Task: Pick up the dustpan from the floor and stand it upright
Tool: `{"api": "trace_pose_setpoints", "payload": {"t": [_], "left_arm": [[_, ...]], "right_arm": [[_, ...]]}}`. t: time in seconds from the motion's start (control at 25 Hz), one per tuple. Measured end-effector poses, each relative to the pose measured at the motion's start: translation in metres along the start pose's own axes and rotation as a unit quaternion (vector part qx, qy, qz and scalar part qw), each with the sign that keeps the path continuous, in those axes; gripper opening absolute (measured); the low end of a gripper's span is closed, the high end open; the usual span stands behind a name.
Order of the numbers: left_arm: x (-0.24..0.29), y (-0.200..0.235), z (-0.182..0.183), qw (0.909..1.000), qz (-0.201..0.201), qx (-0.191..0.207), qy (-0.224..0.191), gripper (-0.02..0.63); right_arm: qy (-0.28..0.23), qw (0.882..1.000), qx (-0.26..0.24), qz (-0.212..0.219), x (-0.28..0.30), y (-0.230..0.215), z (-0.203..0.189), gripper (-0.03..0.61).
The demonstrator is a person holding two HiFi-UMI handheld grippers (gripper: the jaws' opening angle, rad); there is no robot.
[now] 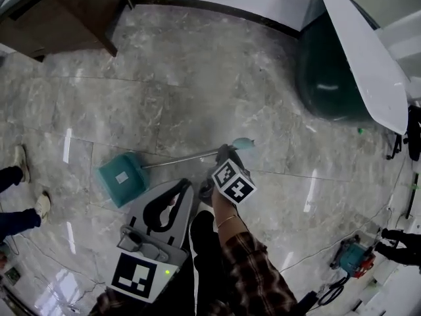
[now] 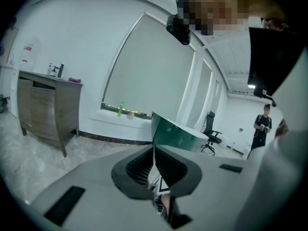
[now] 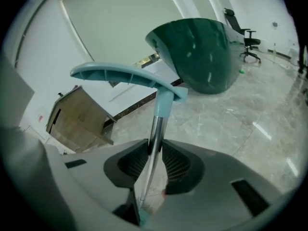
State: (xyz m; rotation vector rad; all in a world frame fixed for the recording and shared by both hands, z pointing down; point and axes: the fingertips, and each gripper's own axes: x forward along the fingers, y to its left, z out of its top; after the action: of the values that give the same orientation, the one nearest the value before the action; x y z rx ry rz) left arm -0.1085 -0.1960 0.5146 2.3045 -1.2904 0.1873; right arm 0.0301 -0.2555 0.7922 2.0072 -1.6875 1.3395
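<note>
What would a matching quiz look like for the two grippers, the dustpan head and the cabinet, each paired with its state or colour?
Things:
1. right gripper
2. left gripper
3. dustpan head
4. cabinet

States or colours:
A. brown wood
B. jaws together, nothing between them
C. teal
D. clamped on the metal pole

Pairs: 1-D, 2-B, 3-C, 4-A

Matt plastic dustpan, shiny metal shaft, glossy marble-like floor
</note>
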Motion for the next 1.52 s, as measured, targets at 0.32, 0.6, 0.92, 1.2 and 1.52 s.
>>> {"api": "trace_pose_setpoints", "payload": {"t": [0.32, 0.6, 0.92, 1.2, 1.52], "left_arm": [[-0.071, 0.021, 0.046, 0.9966, 0.062, -0.039, -0.037, 0.022], [-0.101, 0.030, 0.067, 0.9932, 0.086, -0.057, -0.054, 0.021], [-0.106, 0.033, 0.074, 0.9922, 0.089, -0.055, -0.067, 0.021], [-0.091, 0.028, 0.086, 0.9938, 0.073, -0.045, -0.070, 0.021], [-0.077, 0.023, 0.087, 0.9952, 0.055, -0.041, -0.069, 0.021]], "right_arm": [[0.008, 0.989, -0.127, 0.075, -0.054, 0.114, -0.006, 0.097], [-0.017, 0.969, -0.218, 0.112, -0.089, 0.163, 0.003, 0.094], [-0.058, 0.942, -0.305, 0.124, -0.112, 0.172, 0.024, 0.094], [-0.091, 0.937, -0.323, 0.096, -0.122, 0.147, 0.055, 0.091], [-0.086, 0.923, -0.359, 0.110, -0.127, 0.150, 0.045, 0.092]]}}
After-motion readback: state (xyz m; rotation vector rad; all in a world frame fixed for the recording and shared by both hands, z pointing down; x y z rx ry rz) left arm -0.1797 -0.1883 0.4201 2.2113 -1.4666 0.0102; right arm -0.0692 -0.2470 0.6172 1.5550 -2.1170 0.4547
